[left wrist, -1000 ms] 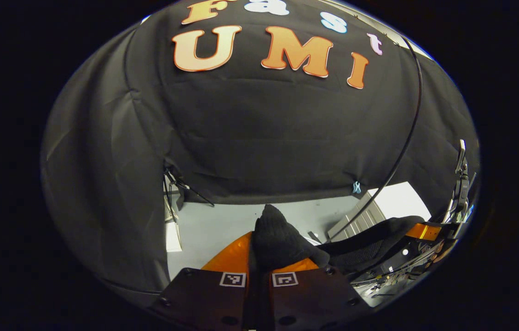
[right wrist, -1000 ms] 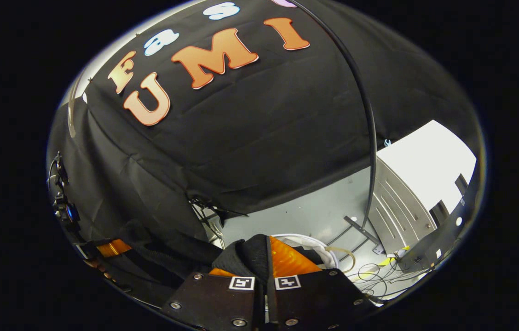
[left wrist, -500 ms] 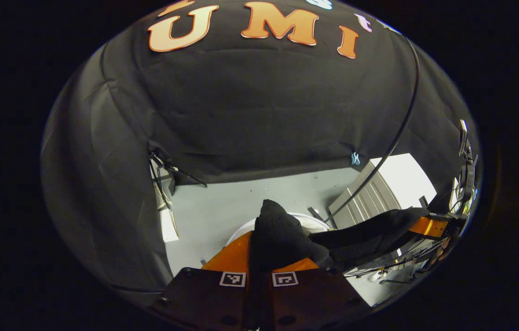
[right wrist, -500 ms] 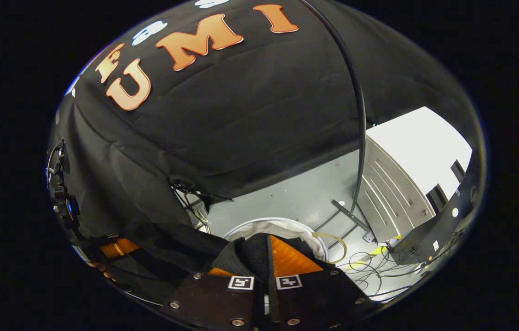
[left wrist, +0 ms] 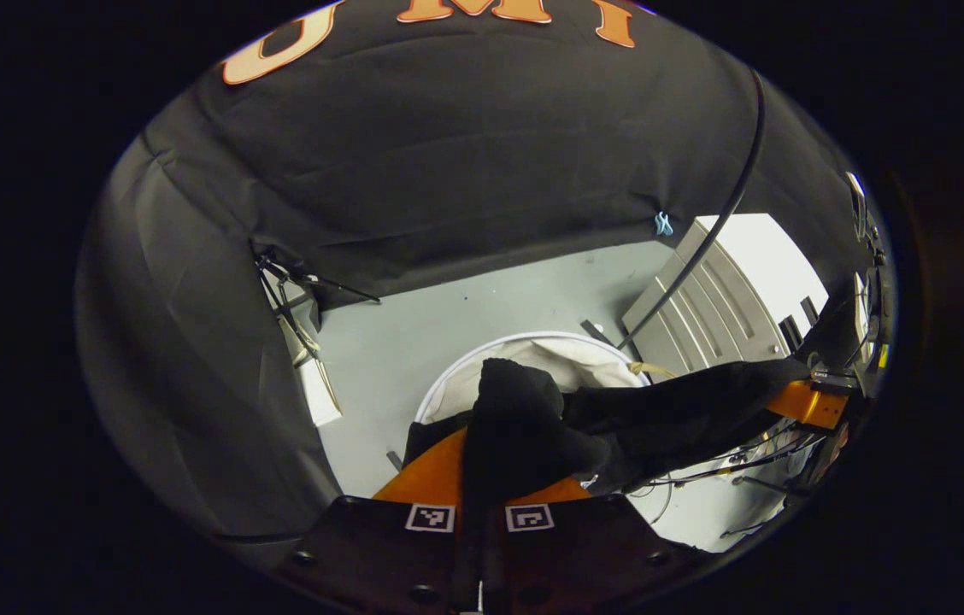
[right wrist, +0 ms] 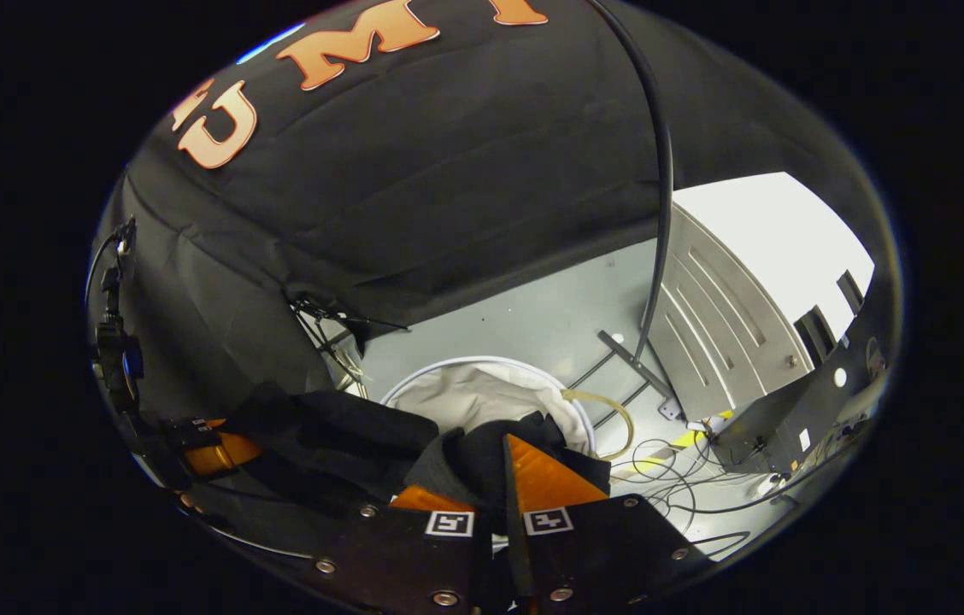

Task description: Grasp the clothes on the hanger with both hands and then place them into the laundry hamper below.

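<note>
A black garment (left wrist: 525, 423) is pinched in my left gripper (left wrist: 480, 465), which is shut on a bunched fold. The cloth stretches right to the other gripper (left wrist: 805, 401) at the view's edge. In the right gripper view the same black garment (right wrist: 465, 461) is held in my right gripper (right wrist: 501, 478), shut on it, and it runs left to the other gripper (right wrist: 208, 444). Below the cloth stands the white round laundry hamper (left wrist: 482, 352), its rim and white liner (right wrist: 482, 395) showing on the grey floor.
A black pole (right wrist: 661, 188) rises from a floor bracket to the right of the hamper. A grey ribbed metal panel (left wrist: 704, 307) and loose cables (right wrist: 670, 478) lie at the right. A folded stand (left wrist: 294, 307) leans at the left wall.
Both grippers have tipped downward with the garment. The hamper has come into fuller view beneath the cloth and the wall has slid up in both views.
</note>
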`<state>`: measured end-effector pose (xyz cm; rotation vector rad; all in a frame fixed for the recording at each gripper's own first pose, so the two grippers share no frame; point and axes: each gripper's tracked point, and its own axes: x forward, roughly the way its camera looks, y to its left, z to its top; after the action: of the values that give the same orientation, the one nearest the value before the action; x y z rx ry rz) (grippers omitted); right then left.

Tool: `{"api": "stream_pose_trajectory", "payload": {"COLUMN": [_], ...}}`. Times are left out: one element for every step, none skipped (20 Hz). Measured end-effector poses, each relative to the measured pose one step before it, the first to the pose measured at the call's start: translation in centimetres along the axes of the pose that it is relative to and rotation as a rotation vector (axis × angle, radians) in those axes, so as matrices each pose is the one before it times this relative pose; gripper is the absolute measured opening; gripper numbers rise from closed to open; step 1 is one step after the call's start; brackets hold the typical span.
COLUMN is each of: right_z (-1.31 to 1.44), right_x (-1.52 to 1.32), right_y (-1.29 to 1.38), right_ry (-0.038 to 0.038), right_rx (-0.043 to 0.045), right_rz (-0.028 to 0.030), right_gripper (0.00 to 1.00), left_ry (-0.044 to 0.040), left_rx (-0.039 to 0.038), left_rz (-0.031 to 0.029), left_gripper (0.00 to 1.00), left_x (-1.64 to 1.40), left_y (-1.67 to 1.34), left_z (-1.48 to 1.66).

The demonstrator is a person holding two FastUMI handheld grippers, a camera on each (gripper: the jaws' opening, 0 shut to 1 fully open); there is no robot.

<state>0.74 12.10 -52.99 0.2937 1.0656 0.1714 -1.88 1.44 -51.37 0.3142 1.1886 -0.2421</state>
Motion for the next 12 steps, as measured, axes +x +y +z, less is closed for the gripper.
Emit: {"api": "stream_pose_trajectory", "payload": {"right_z": [-0.271,0.083,0.115,0.252,0.160,0.197,0.130,0.095,0.027,0.026,-0.073,-0.001], "right_x": [0.360,0.095,-0.034,-0.137,-0.083,-0.068,-0.090,-0.175,0.045,-0.112,-0.207,-0.045], "right_y": [-0.013,-0.048,-0.127,-0.006,-0.182,-0.171,-0.060,0.071,-0.138,-0.034,-0.128,-0.175], "right_ry": [0.00383,0.00158,-0.00177,-0.00139,-0.00057,0.00001,0.00073,0.00122,0.00136,0.00222,0.00108,0.00117], "right_rx": [0.01216,0.00616,0.00245,-0.00232,-0.00656,-0.00681,-0.00429,-0.00132,0.00117,0.00205,0.00249,0.00173], "right_rz": [0.00042,-0.00187,0.00067,-0.00042,-0.00135,-0.00351,0.00038,0.00105,0.00053,-0.00042,0.00019,-0.00253], "right_gripper": [0.08,0.10,0.10,0.10,0.11,0.00,0.13,0.18,0.21,0.28,0.30,0.38], "left_ry": [0.01225,0.01322,0.01341,0.01110,0.01158,0.00918,0.00489,-0.00101,-0.00086,-0.00438,-0.00517,-0.00094], "left_rx": [0.00591,0.00235,0.00197,0.00474,0.00732,0.00490,0.00146,-0.00282,-0.00059,-0.00004,0.00200,-0.00081], "left_rz": [0.00510,0.00214,0.00241,0.00473,0.00624,0.00723,-0.00300,-0.00511,-0.00206,0.00272,0.00783,-0.00030], "left_gripper": [0.09,0.09,0.10,0.10,0.15,0.14,0.14,0.18,0.20,0.20,0.20,0.22], "left_x": [0.194,0.151,0.242,0.237,0.233,0.068,-0.111,-0.046,0.025,-0.038,0.095,-0.017], "left_y": [-0.132,-0.101,-0.125,-0.034,0.072,0.106,-0.165,-0.261,0.053,0.110,0.069,-0.081], "left_z": [-0.230,-0.248,-0.262,-0.200,-0.374,-0.136,-0.103,0.130,0.079,0.169,-0.037,0.042]}}
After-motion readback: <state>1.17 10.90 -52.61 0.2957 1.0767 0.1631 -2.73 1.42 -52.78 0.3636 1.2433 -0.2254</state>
